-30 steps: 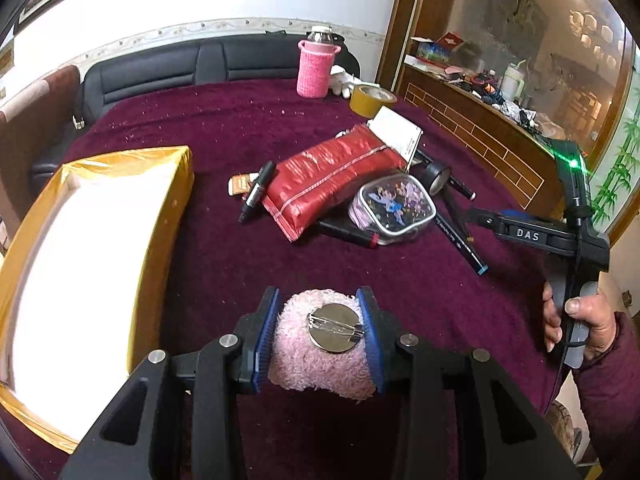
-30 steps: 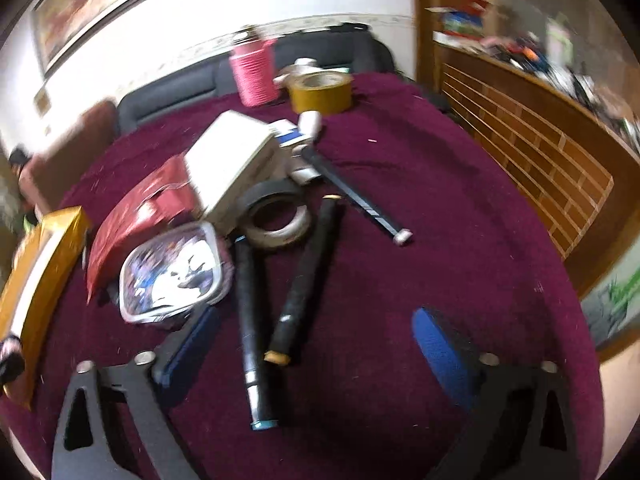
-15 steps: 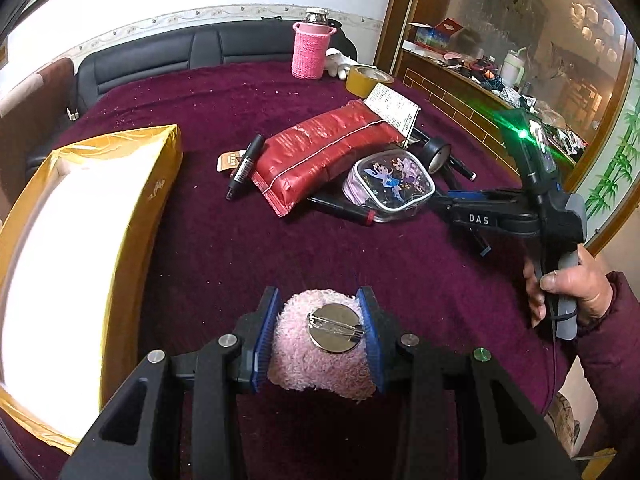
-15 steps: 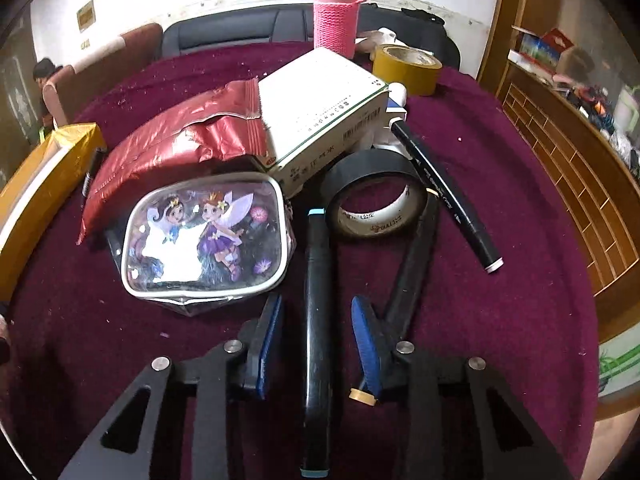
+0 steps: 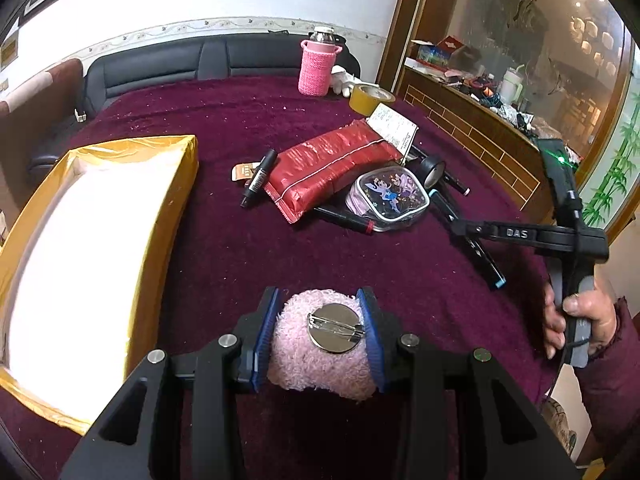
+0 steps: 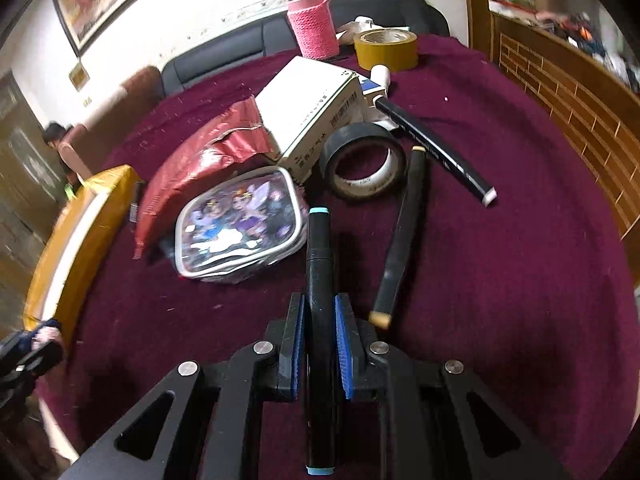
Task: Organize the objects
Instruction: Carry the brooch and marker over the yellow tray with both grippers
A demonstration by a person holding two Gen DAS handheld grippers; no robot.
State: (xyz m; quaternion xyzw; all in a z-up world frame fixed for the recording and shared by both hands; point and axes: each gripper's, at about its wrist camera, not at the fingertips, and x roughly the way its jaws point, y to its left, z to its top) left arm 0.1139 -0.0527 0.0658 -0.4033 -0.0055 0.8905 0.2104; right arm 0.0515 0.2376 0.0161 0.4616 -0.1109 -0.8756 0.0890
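Observation:
My left gripper [image 5: 320, 334] is shut on a fluffy pink brooch [image 5: 320, 356] with a round metal pin back, held above the maroon tablecloth [image 5: 240, 248], right of the gold box [image 5: 80, 248]. My right gripper [image 6: 320, 336] is shut on a black marker with teal ends [image 6: 319, 320], lifted clear of the pile; it shows in the left wrist view [image 5: 476, 240] too. The pile holds a red pouch [image 5: 328, 168], a cartoon pouch [image 6: 240, 224], a white carton [image 6: 312, 112], black tape [image 6: 362, 168] and more black markers [image 6: 400, 236].
A pink knitted bottle [image 6: 314, 26] and a yellow tape roll [image 6: 386, 48] stand at the table's far side. A black sofa [image 5: 160, 68] runs behind the table. A wooden brick-patterned counter [image 6: 568, 92] lies to the right. The gold box is open with a white inside.
My right gripper closed onto the teal-ended marker and lifted it off the pile. My left gripper still holds the brooch and shifted slightly right of the gold box.

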